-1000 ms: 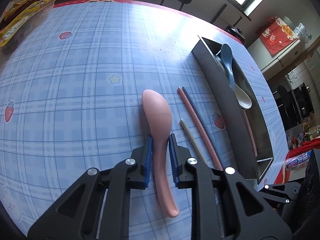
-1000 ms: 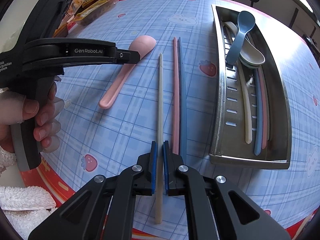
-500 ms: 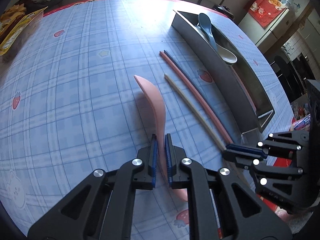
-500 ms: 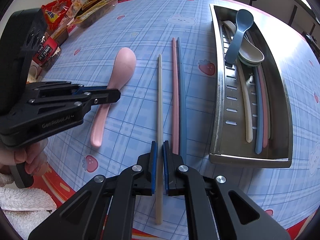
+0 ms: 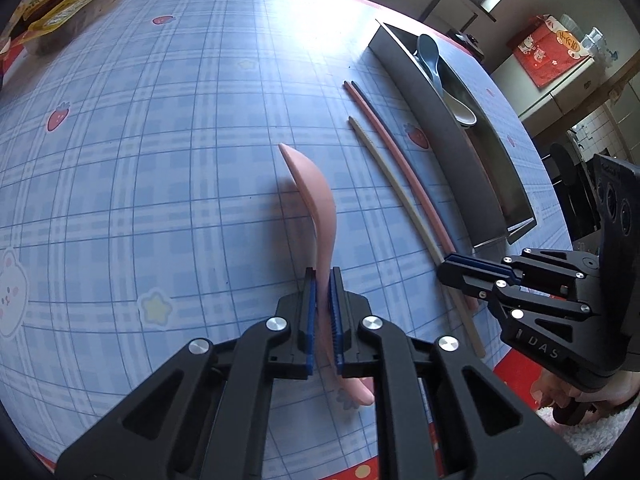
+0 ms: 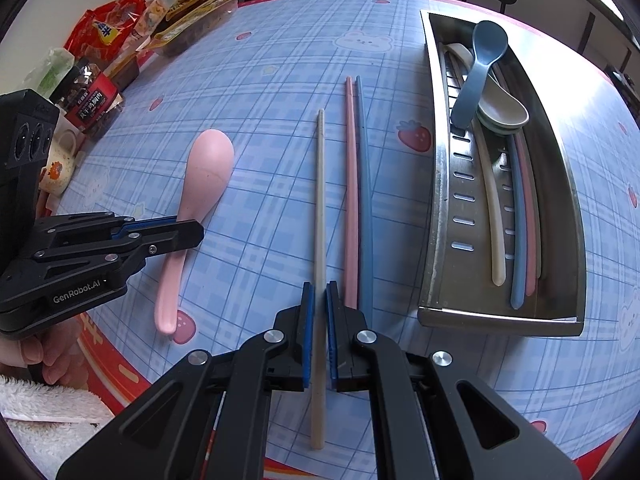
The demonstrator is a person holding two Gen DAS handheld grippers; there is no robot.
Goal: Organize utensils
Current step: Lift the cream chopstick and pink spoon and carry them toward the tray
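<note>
Pink spoon [image 5: 316, 216] clamped by its handle in the left claw [image 5: 323, 312], turned on edge, bowl pointing away from the claw, handle end sticking out behind the pads. In the right wrist view the same spoon [image 6: 200, 200] sits left of the beige chopstick [image 6: 320, 240]; whether it touches the worktop [image 6: 260, 80] cannot be told. Right claw [image 6: 319, 320] has its blue pads close on either side of the beige chopstick near its lower end; whether they actually pinch it cannot be told. Just right of that chopstick lie a pink chopstick [image 6: 351, 184] and a blue chopstick [image 6: 365, 200], side by side, touching or nearly so. Further right of them, steel tray [image 6: 440, 184] holding a blue spoon [image 6: 478, 68] leaning over pale spoons [image 6: 502, 112], plus long chopsticks [image 6: 520, 220]. Snack packets [image 6: 188, 8] far left of the tray at the worktop's edge.
</note>
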